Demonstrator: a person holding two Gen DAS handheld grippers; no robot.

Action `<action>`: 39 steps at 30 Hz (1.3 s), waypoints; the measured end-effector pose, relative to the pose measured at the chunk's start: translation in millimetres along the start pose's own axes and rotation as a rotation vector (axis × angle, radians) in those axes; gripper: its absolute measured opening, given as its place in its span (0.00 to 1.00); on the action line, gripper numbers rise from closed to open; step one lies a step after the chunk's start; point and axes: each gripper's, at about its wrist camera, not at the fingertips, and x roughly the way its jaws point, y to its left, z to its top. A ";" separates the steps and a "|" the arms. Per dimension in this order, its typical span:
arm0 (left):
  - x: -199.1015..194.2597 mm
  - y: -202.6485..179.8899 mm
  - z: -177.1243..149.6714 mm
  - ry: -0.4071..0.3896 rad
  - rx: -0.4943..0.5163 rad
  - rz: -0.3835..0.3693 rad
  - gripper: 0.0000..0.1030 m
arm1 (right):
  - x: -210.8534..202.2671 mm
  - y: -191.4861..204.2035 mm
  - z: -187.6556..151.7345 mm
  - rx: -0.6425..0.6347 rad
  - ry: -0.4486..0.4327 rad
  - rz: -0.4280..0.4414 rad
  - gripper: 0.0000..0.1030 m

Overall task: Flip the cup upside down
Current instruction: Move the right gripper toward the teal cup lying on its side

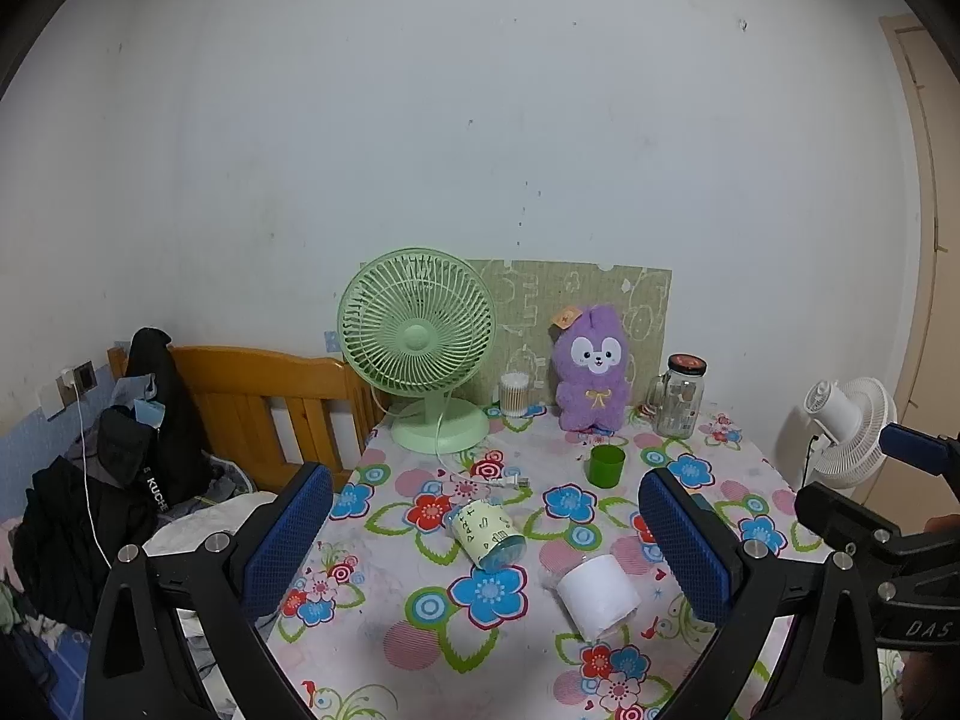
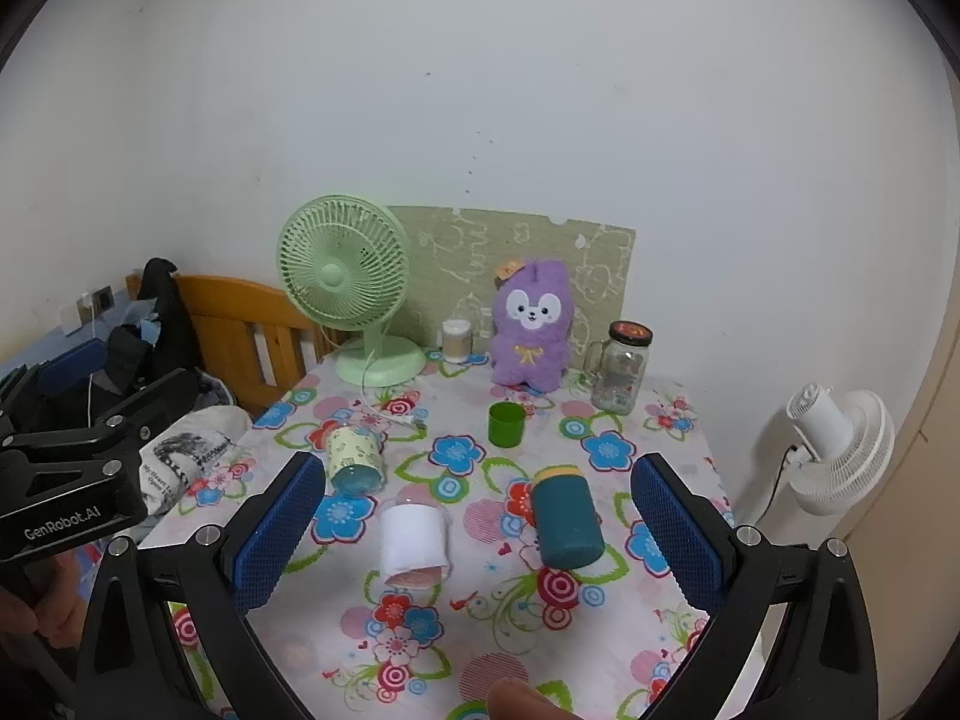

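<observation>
A small green cup (image 1: pixel 606 465) stands upright, mouth up, on the floral table (image 1: pixel 420 636); it also shows in the right wrist view (image 2: pixel 506 425). A pale-green printed cup (image 1: pixel 486 535) lies on its side, as does a white cup (image 1: pixel 597 596). In the right wrist view these are the printed cup (image 2: pixel 355 461), the white cup (image 2: pixel 414 546) and a dark teal bottle (image 2: pixel 566 517), all lying down. My left gripper (image 1: pixel 486 546) is open and empty above the near table. My right gripper (image 2: pixel 480 531) is open and empty, with the white cup and teal bottle between its fingers.
At the back stand a green desk fan (image 1: pixel 420 348), a purple plush toy (image 1: pixel 591 369), a cotton-swab jar (image 1: pixel 515 394) and a glass jar (image 1: pixel 681 396). A white cable (image 1: pixel 480 480) lies on the table. A wooden bed frame (image 1: pixel 270 402) is left; a white fan (image 2: pixel 834 450) is right.
</observation>
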 end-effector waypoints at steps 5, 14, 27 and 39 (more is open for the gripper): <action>8.8 0.0 -3.6 0.019 0.003 -0.001 1.00 | 4.1 -6.3 -1.1 0.008 0.012 -0.014 1.00; 46.6 -18.5 -25.3 0.089 0.070 -0.033 1.00 | 27.7 -22.0 -13.8 0.032 0.076 -0.038 1.00; 128.0 -68.2 -55.6 0.251 0.264 -0.105 1.00 | 97.6 -65.4 -44.6 0.098 0.234 -0.066 1.00; 201.4 -129.9 -68.8 0.284 0.616 -0.155 1.00 | 197.1 -112.1 -73.4 0.116 0.400 -0.058 1.00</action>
